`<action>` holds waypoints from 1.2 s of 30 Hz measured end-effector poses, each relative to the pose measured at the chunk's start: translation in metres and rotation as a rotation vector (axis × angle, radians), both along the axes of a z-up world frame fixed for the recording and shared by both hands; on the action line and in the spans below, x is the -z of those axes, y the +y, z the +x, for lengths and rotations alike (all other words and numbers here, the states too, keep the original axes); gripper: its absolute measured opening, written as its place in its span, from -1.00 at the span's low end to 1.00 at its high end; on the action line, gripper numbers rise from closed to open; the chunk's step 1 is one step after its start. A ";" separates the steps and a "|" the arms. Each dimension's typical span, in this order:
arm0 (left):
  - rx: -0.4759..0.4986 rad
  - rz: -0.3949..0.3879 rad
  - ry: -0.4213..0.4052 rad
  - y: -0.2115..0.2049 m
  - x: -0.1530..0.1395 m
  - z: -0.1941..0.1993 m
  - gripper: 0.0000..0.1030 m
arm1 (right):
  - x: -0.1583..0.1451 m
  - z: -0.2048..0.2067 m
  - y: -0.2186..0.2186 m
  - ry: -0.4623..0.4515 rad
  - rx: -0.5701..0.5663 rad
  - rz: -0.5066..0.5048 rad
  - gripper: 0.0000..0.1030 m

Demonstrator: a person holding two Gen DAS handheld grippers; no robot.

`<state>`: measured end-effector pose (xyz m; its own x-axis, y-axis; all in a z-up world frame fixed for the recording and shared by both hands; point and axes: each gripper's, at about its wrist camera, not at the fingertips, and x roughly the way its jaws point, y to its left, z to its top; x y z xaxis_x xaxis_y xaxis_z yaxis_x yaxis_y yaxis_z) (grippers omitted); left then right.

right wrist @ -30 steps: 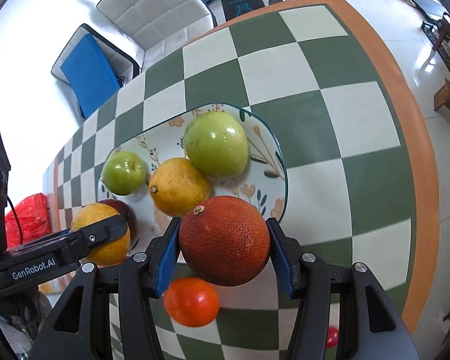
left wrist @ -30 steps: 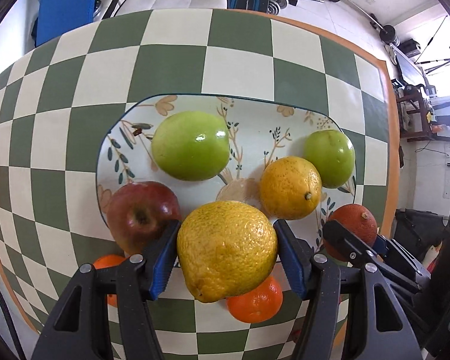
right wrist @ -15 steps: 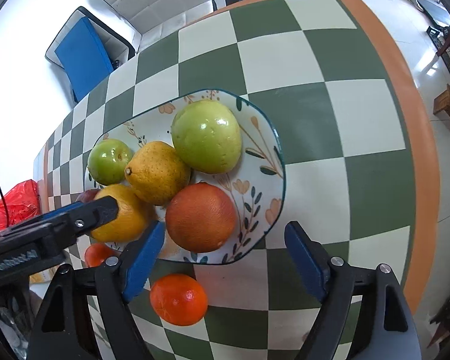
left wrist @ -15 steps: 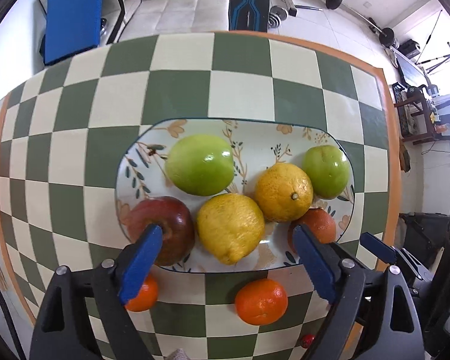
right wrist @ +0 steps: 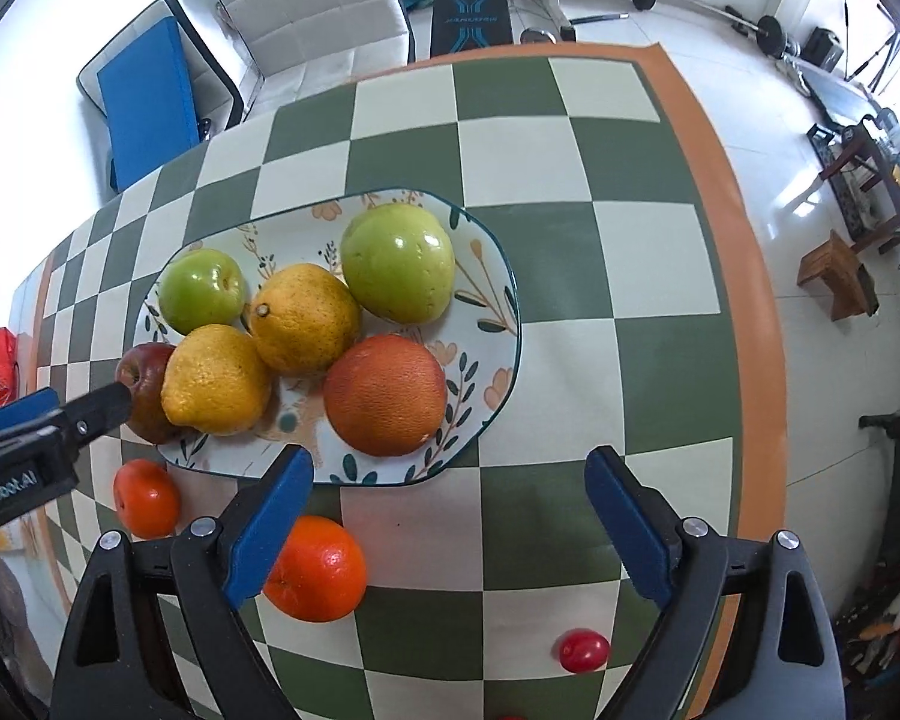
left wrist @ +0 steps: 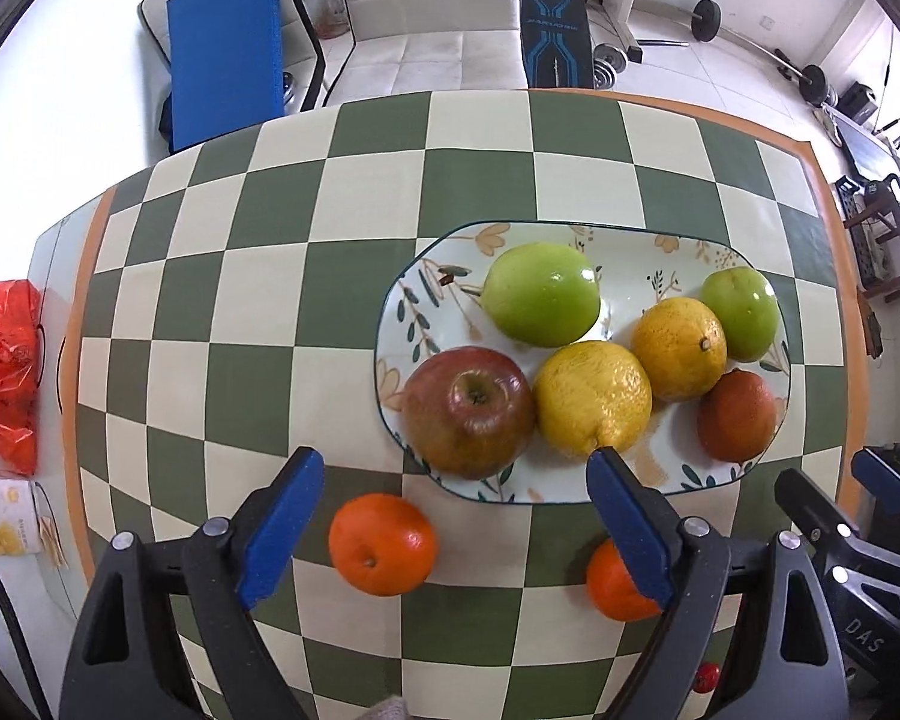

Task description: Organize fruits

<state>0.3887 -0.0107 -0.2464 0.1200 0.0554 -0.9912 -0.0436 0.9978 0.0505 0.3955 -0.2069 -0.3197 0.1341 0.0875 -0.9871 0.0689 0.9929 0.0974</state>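
Six fruits sit on the plate, centre-right of frame; both tools, left and right, gape wide, empty (nothing gripped). Two tangerines wait on the bench below.

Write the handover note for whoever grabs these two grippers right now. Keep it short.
Left gripper: open, empty, hanging over the near tangerine.
Right gripper: open, empty, just short of the plate.
Done: six fruits on the plate: two green apples, red apple, big lemon, smaller lemon, blood orange.
Left: two tangerines on the checkered cloth beside the plate, second tangerine, plus a small red fruit near the right gripper.
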 end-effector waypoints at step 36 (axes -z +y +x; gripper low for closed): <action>0.093 -0.101 -0.362 -0.008 -0.182 -0.151 0.74 | -0.223 -0.154 0.014 -0.375 -0.013 -0.028 0.83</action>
